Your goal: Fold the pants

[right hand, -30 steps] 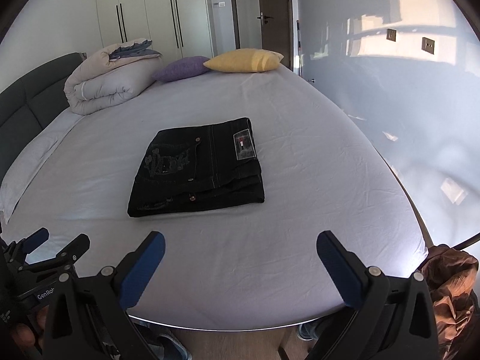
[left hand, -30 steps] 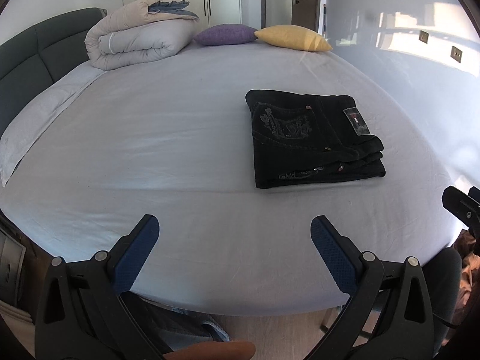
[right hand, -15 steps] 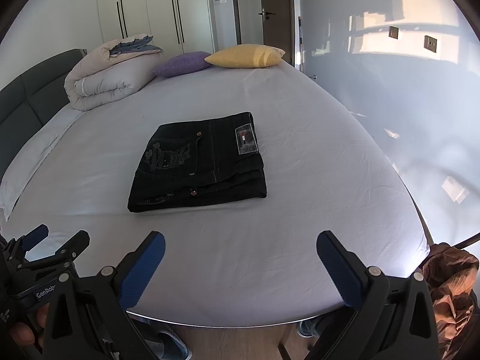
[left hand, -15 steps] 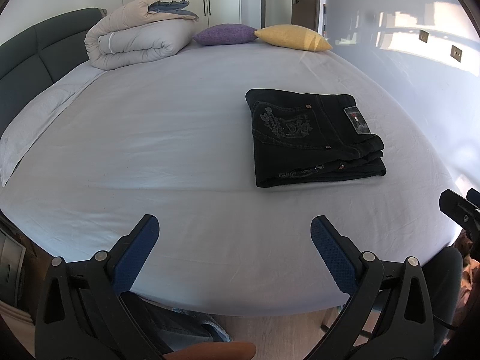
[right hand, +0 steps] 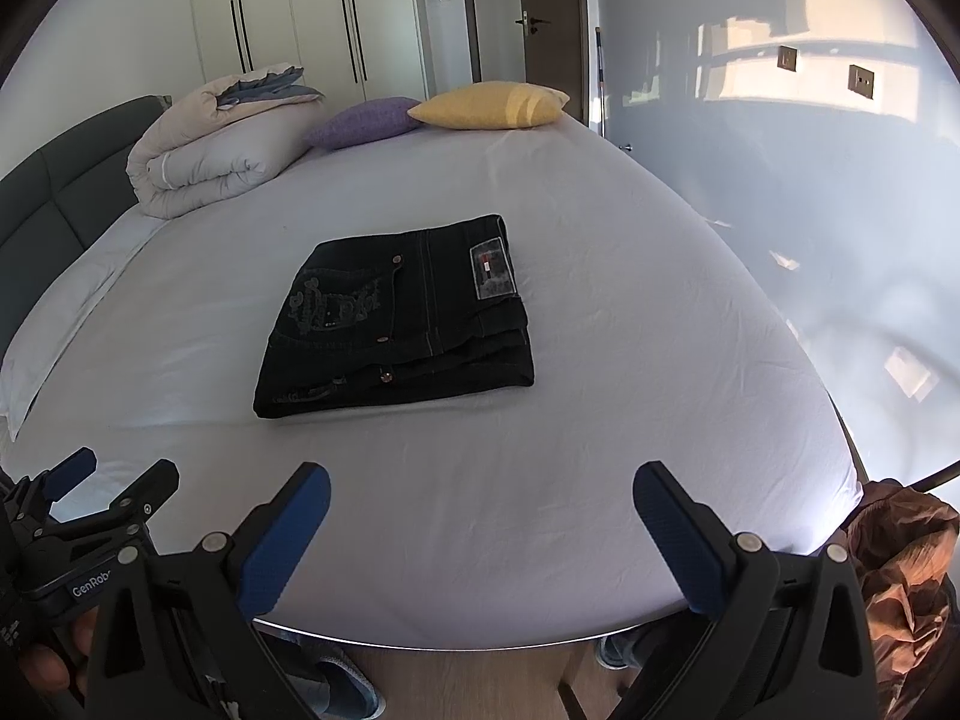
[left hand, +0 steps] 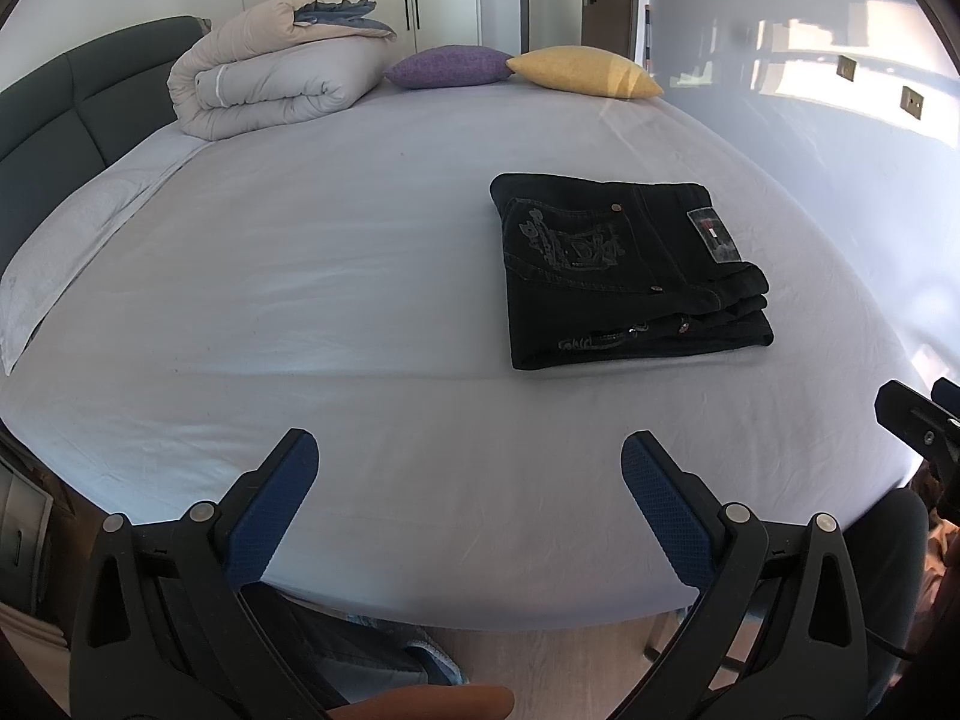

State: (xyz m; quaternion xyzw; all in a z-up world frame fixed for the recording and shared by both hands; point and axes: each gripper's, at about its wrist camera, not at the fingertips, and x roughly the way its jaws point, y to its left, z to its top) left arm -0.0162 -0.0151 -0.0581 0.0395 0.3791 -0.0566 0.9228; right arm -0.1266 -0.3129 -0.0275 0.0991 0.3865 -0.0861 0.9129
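Note:
Black jeans (left hand: 624, 270) lie folded into a neat rectangle on the pale bed sheet (left hand: 336, 276), with an embroidered back pocket and a label patch on top. They also show in the right wrist view (right hand: 402, 318). My left gripper (left hand: 468, 450) is open and empty, held back over the bed's near edge, well short of the jeans. My right gripper (right hand: 480, 480) is open and empty, also near the bed's front edge. The left gripper shows at the lower left of the right wrist view (right hand: 90, 492).
A rolled duvet (left hand: 276, 66), a purple cushion (left hand: 447, 66) and a yellow cushion (left hand: 585, 72) lie at the far end of the bed. A dark headboard (left hand: 60, 114) runs along the left. A brown bag (right hand: 900, 564) sits off the bed's right corner.
The right wrist camera has tilted slightly, so the jeans sit a little lower in its view. The jeans have not moved and both grippers stay open.

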